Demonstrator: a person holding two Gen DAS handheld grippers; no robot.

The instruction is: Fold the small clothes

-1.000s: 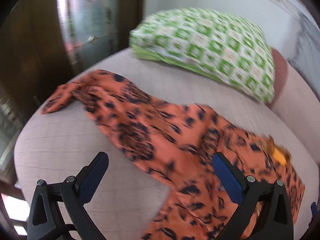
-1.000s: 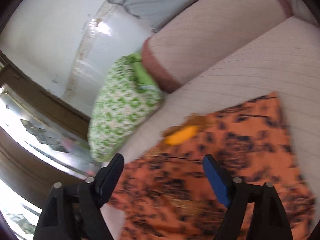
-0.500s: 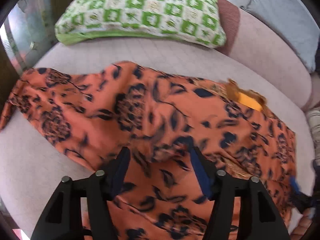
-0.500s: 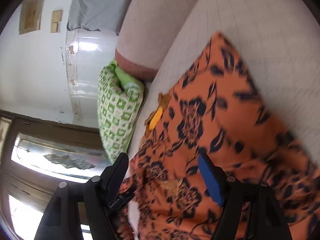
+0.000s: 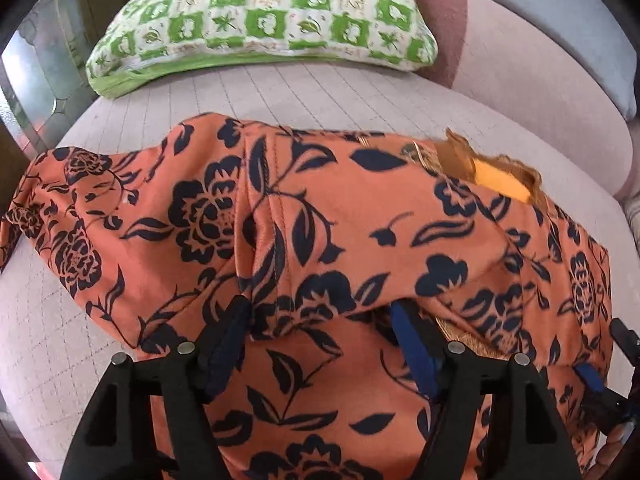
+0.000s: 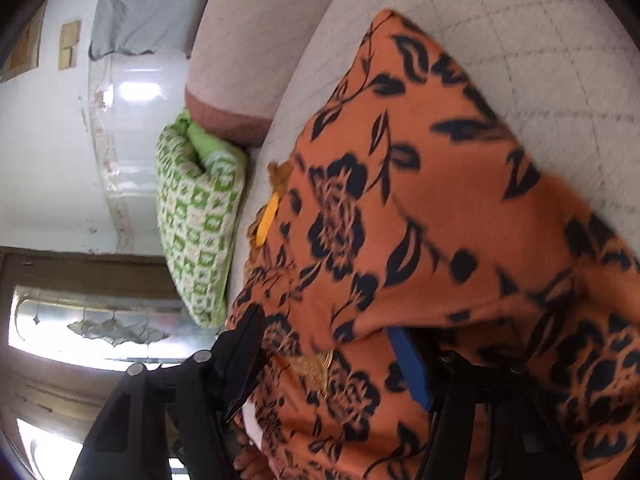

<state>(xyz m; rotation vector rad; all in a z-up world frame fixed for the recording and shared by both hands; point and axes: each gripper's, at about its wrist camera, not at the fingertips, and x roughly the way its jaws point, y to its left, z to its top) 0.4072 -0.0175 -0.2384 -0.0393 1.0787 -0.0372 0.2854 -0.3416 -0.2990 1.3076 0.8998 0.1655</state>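
An orange garment with a black flower print [image 5: 328,216] lies spread across a pink quilted sofa seat [image 5: 320,92]. Its neck opening with a yellow lining [image 5: 500,180] faces the backrest. My left gripper [image 5: 320,320] is open, its jaws straddling a raised fold of the cloth near the front. The garment also fills the right wrist view [image 6: 420,220]. My right gripper [image 6: 324,344] is open with cloth bunched between and draped over its fingers. The right gripper's tip [image 5: 616,376] shows at the far right of the left wrist view.
A green and white checked pillow [image 5: 264,20] leans at the back of the seat, also in the right wrist view [image 6: 196,216]. The pink backrest [image 5: 540,76] rises at right with a grey cloth [image 5: 560,12] over it. A glass door [image 6: 88,332] stands beyond the sofa's end.
Both grippers have pushed in low against the garment. The cloth now bunches up between the jaws of each. The left gripper's jaws have narrowed since a second ago.
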